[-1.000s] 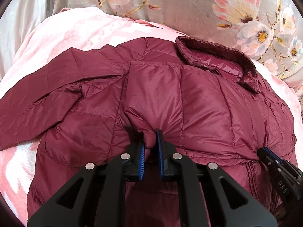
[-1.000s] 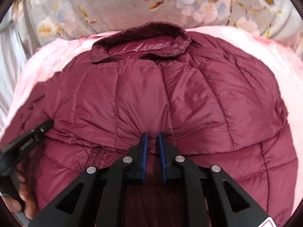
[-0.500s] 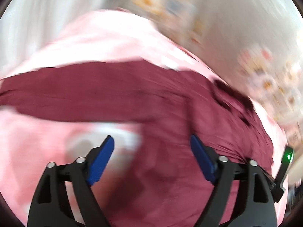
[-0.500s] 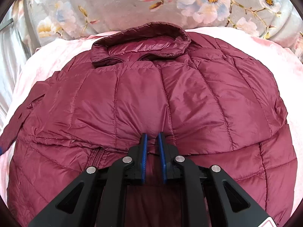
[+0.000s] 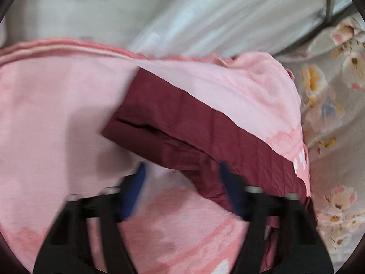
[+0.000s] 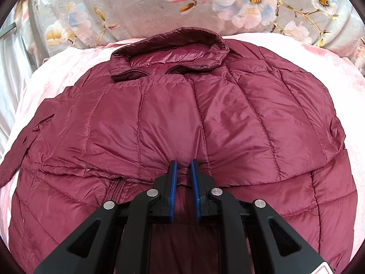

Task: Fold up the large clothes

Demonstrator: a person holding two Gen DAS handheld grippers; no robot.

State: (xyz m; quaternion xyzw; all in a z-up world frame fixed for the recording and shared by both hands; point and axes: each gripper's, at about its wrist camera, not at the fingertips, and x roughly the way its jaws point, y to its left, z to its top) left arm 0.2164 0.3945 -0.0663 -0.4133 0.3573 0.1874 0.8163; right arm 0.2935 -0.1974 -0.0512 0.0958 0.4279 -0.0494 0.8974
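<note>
A maroon quilted jacket (image 6: 182, 114) lies spread on a pink blanket (image 6: 57, 68), collar (image 6: 171, 45) at the far side. My right gripper (image 6: 183, 163) is shut on a pinched fold of the jacket near its middle. In the left wrist view, one long sleeve (image 5: 182, 118) stretches across the pink blanket (image 5: 57, 114), cuff end toward the upper left. My left gripper (image 5: 182, 166) hovers blurred over the sleeve's near edge, its jaws closing. Sleeve fabric runs between the blue fingers, close to the right pad (image 5: 228, 182), but neither pad presses on it.
A grey floral sheet (image 6: 136, 6) lies behind the blanket and shows again at the right of the left wrist view (image 5: 330, 114). Pale grey cloth (image 5: 182, 11) hangs beyond the blanket's edge, with a metal bar (image 5: 328, 0) at the top right.
My left gripper let go of the jacket fold, opened wide and swung left to the outstretched sleeve, where its jaws have narrowed. It and a hand left the right wrist view. The right gripper stayed still.
</note>
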